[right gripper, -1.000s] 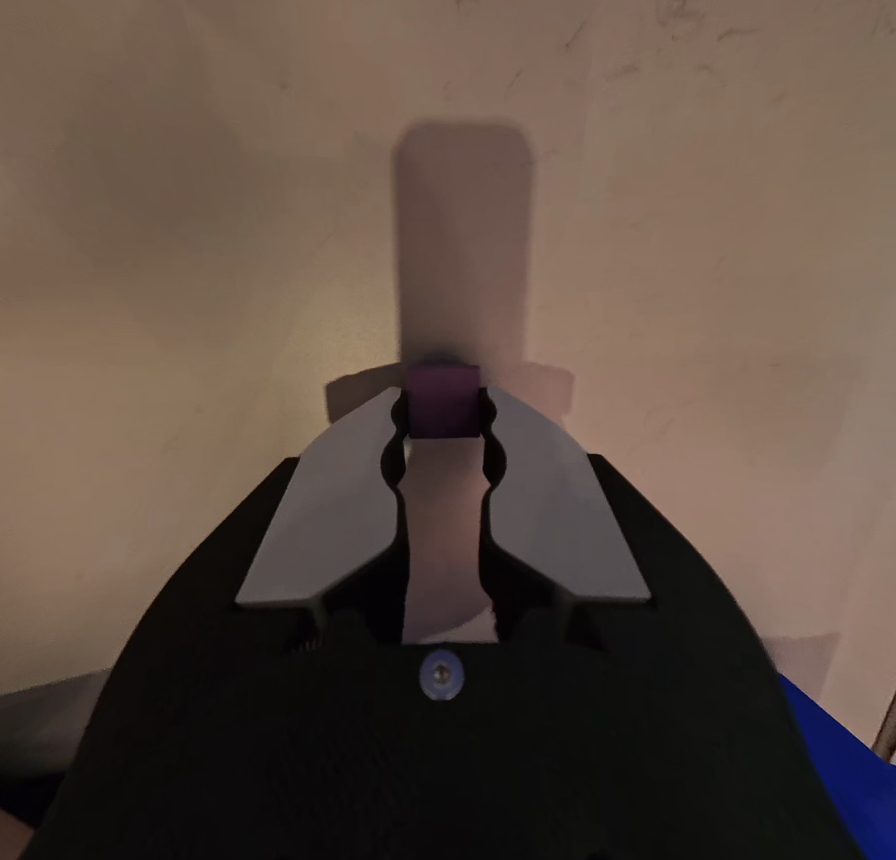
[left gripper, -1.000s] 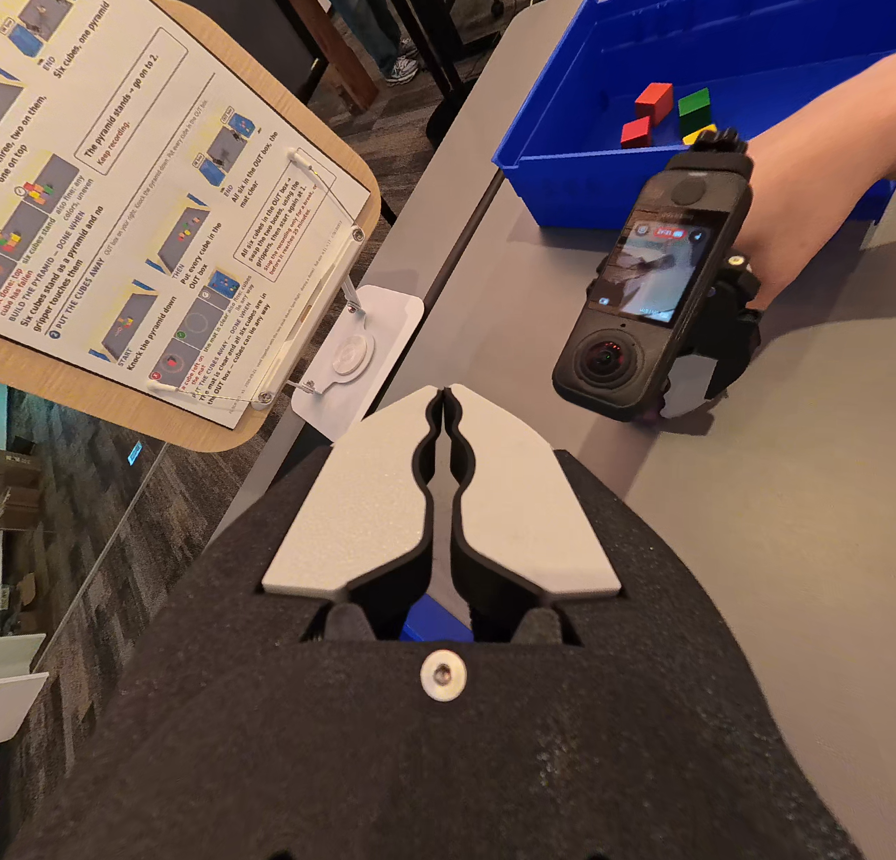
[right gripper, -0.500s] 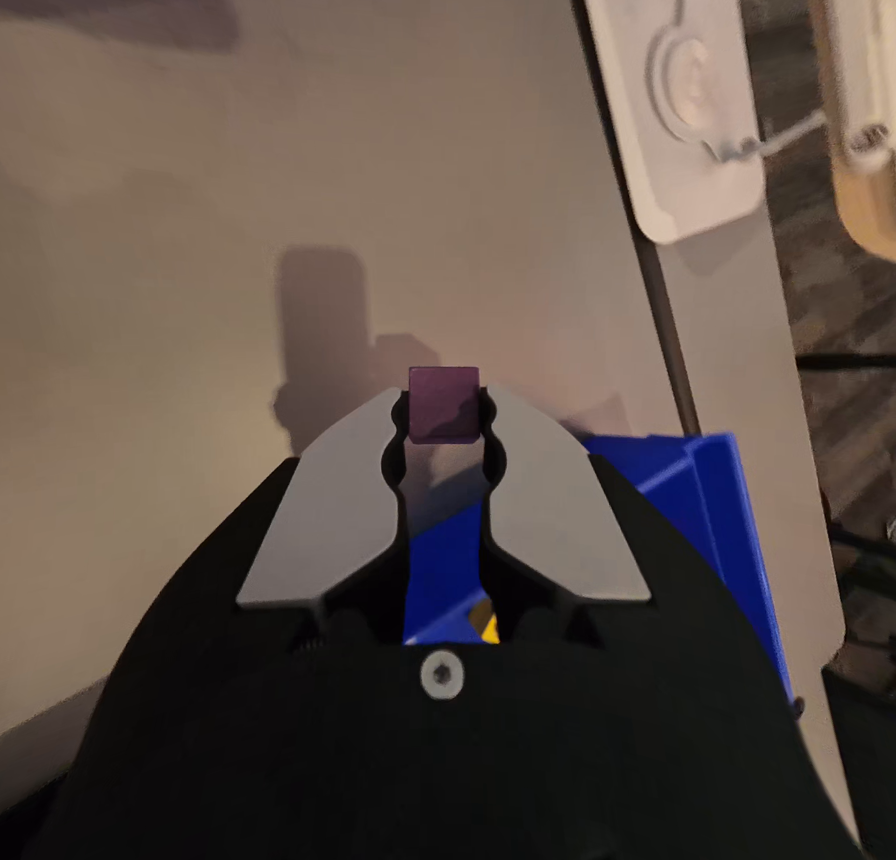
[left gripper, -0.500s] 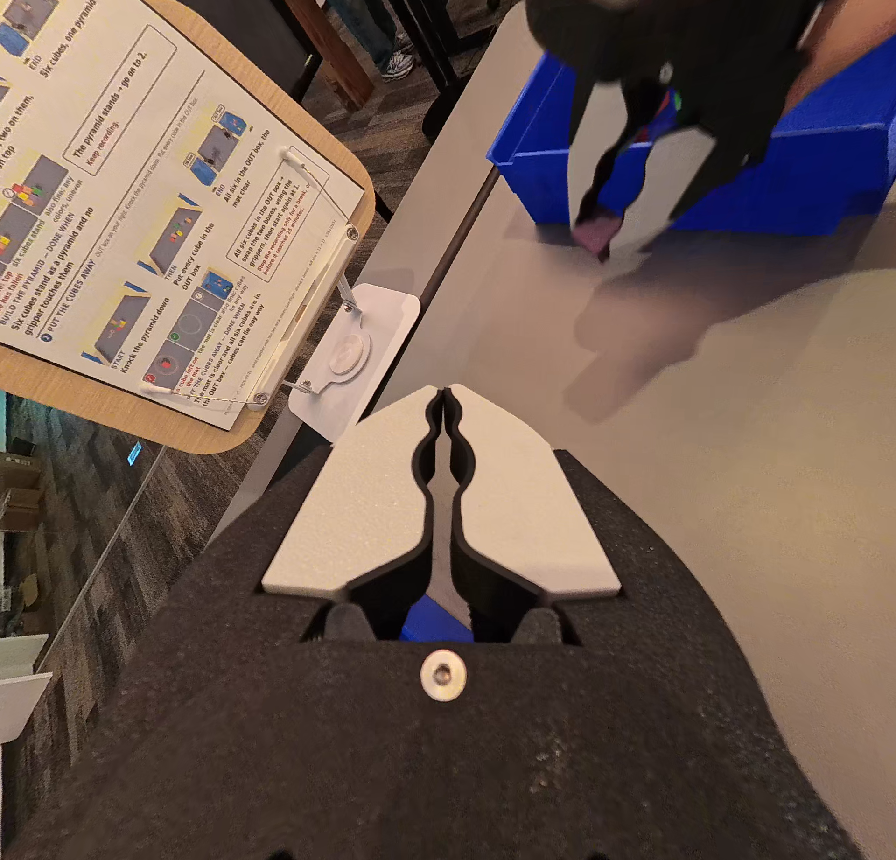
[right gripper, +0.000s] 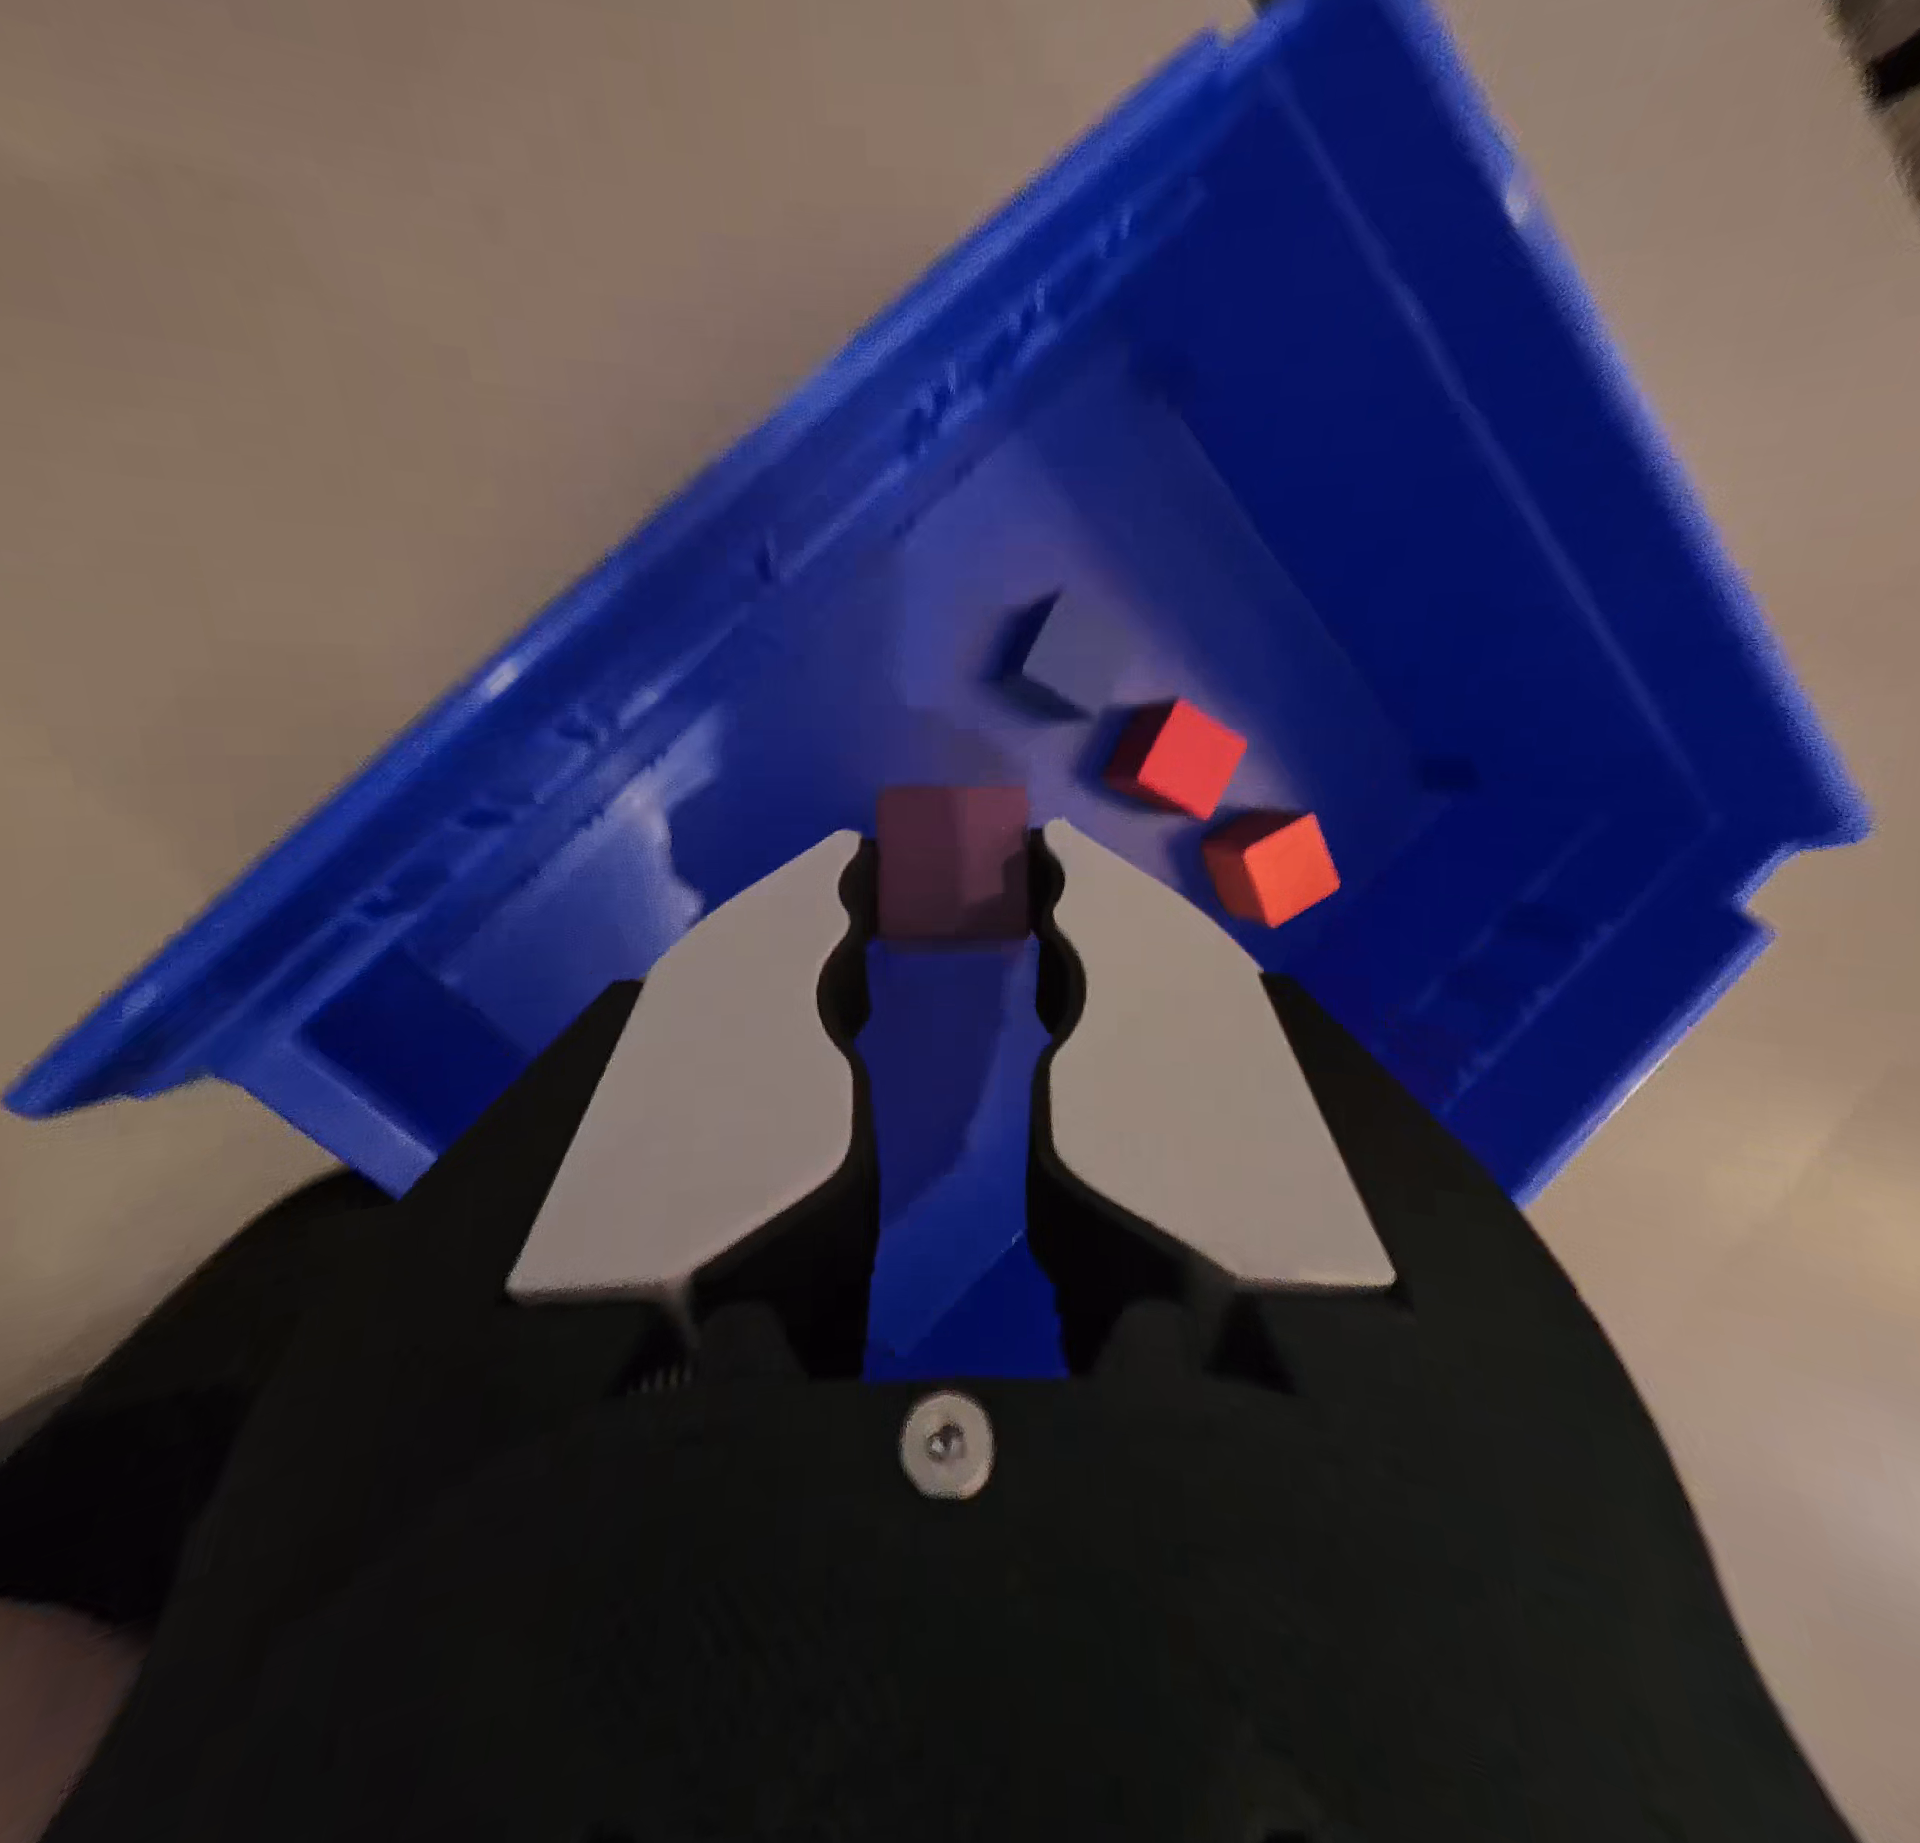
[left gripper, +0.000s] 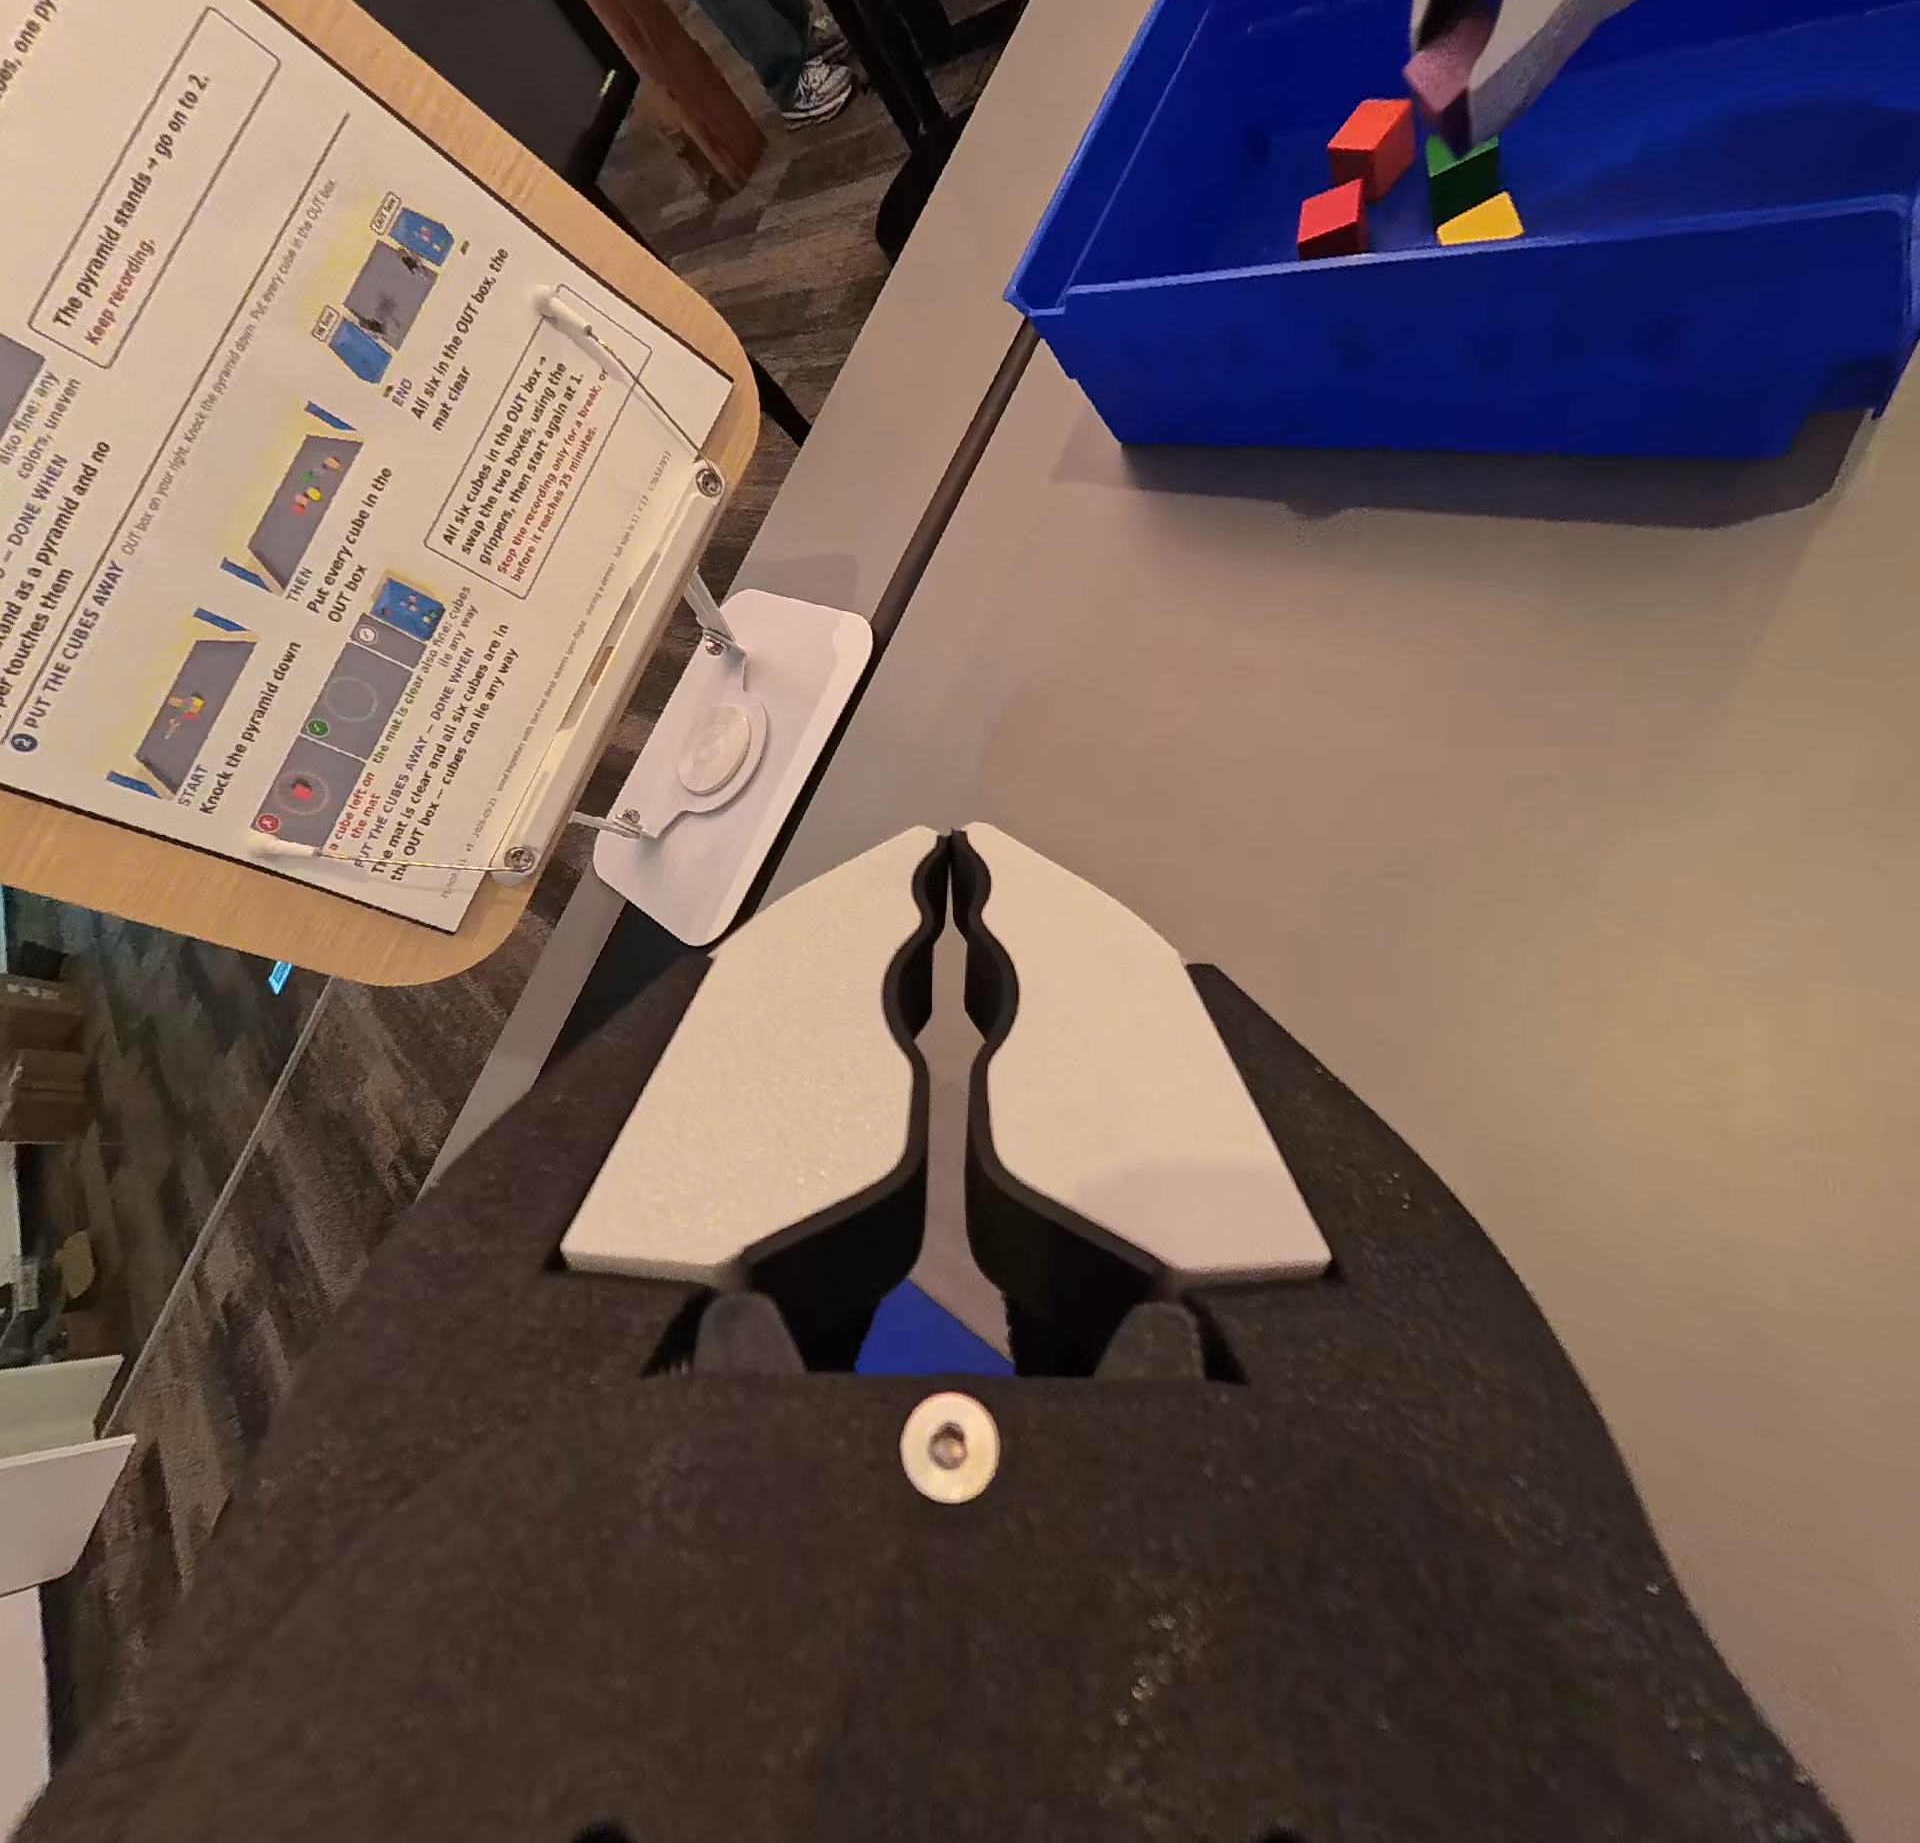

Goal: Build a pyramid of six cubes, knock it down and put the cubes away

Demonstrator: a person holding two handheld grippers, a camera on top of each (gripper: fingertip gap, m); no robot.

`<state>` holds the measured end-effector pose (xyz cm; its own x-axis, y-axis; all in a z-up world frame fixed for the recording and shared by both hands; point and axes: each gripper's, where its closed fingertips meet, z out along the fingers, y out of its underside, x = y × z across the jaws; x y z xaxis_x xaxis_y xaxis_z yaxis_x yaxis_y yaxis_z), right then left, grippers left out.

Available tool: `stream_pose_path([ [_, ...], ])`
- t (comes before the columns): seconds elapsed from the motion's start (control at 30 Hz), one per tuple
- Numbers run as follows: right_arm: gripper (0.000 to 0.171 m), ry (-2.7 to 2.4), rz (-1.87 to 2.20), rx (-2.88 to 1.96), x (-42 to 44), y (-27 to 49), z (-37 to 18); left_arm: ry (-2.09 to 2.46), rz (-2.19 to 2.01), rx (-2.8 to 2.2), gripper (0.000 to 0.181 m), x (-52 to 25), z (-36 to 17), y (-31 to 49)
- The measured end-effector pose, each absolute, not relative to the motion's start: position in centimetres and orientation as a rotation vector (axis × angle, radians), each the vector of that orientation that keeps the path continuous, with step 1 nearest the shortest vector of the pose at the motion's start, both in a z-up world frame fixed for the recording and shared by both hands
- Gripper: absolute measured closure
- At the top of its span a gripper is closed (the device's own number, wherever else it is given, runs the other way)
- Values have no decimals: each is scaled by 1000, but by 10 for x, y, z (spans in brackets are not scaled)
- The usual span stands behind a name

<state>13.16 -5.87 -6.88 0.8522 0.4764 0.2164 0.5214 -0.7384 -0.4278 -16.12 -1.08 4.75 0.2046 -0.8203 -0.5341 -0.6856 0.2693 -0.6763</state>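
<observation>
Now the right tongs (right gripper: 951, 837), clenching the purple cube (right gripper: 951, 874), are hanging over the blue box (right gripper: 1558, 546); releasing low avoids bouncing, while the left tongs (left gripper: 951, 843) are resting clenched, empty

The left tool (left gripper: 951, 843) rests low near the left edge of the worktop, and it points along this edge toward the far side. Its two pale fingers (left gripper: 779, 1055) are pressed together at the tips, with nothing between them. The right tool (right gripper: 951, 863) is raised above the far part of the worktop and looks steeply downward. Its fingers (right gripper: 1174, 1055) are set a little apart and they clamp a purple cube (right gripper: 951, 874) at the tips. In the left wrist view the right tool comes in from the top edge, fingers pointing down.
</observation>
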Motion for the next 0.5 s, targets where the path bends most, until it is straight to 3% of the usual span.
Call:
stream_pose_path([
  [0.5,141,-605,-61,-2957,185,-113,-143,1541,-154,-1463,181,-158,42,-12],
])
